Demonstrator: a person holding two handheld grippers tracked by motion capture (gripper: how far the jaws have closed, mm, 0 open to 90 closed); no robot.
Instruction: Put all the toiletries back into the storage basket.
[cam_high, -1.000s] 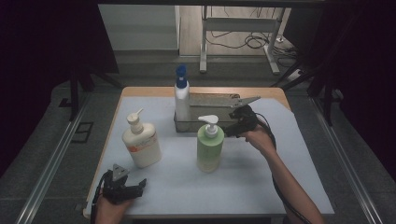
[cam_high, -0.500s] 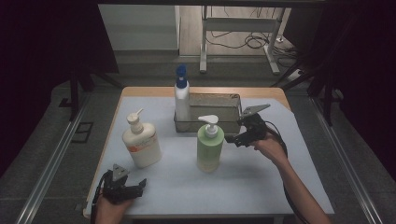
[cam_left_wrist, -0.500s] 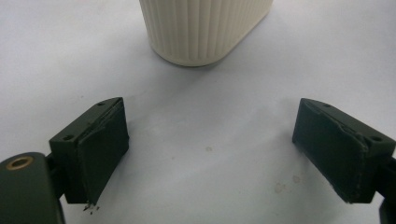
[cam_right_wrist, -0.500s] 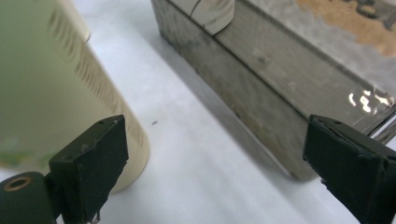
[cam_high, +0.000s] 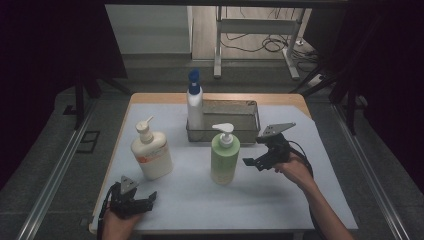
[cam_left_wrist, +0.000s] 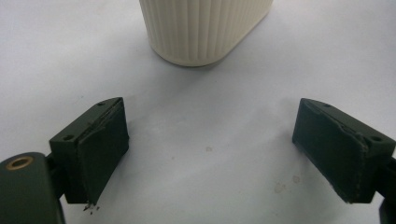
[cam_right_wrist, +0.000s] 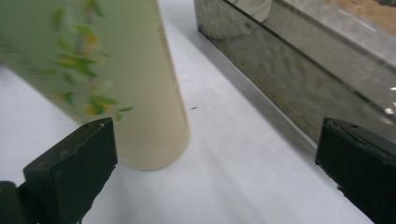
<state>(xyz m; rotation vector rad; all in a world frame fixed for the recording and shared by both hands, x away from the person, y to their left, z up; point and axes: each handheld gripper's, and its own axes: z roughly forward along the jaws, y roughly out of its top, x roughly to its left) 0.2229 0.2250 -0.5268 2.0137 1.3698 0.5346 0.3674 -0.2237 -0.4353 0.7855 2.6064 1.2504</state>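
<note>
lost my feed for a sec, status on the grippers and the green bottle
Right gripper open, jaws just widened, nothing between them. Green bottle upright beside it, untouched. Left gripper open, idle near white bottle. Basket close behind.

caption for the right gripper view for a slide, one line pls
Open right gripper low over the white table cover, the green pump bottle just ahead of its left jaw, the metal basket at right.

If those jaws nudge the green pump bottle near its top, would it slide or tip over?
The green pump bottle stands tall on a narrow base, so a high push would probably tip it. Its smooth sides might slip between the right gripper's open jaws. The white table cover looks smooth, so a low push may just slide it.
</note>
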